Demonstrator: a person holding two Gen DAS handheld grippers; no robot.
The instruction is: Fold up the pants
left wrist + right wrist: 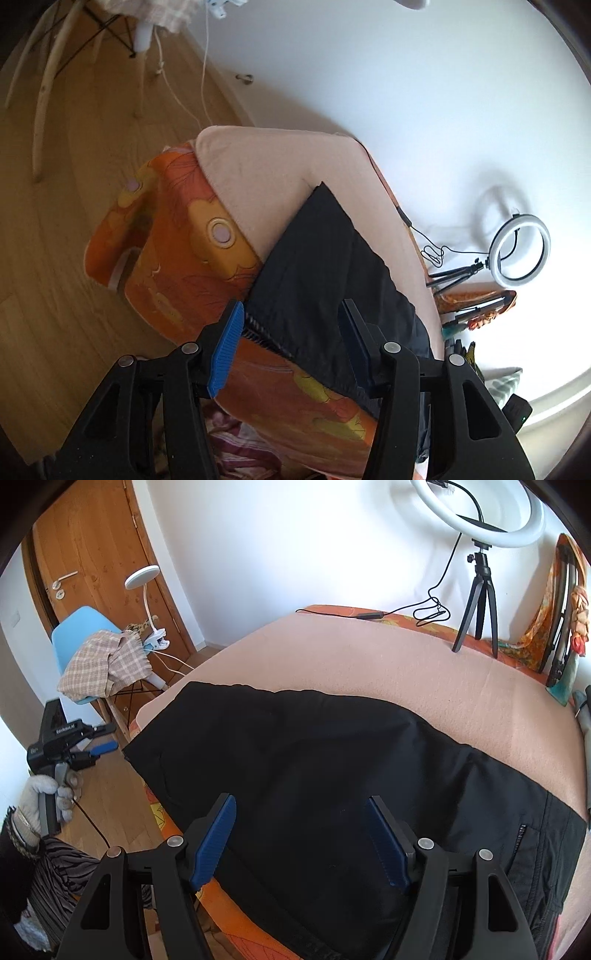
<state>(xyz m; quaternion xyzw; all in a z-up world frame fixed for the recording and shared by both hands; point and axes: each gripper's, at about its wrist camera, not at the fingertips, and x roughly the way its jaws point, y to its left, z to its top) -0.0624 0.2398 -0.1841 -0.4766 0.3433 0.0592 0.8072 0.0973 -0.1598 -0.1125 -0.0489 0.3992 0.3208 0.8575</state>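
Right wrist view: your right gripper (301, 836) hovers spread over the black pants (314, 760); your left gripper (291, 341) is spread too, holding nothing.

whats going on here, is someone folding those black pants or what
A person holds a two-finger gripper in each hand over black pants lying on a pink blanket on the bed. Both the right gripper and the left gripper are open and holding nothing. The left one is off the bed's edge, near the hem end. No fold is underway at this moment.
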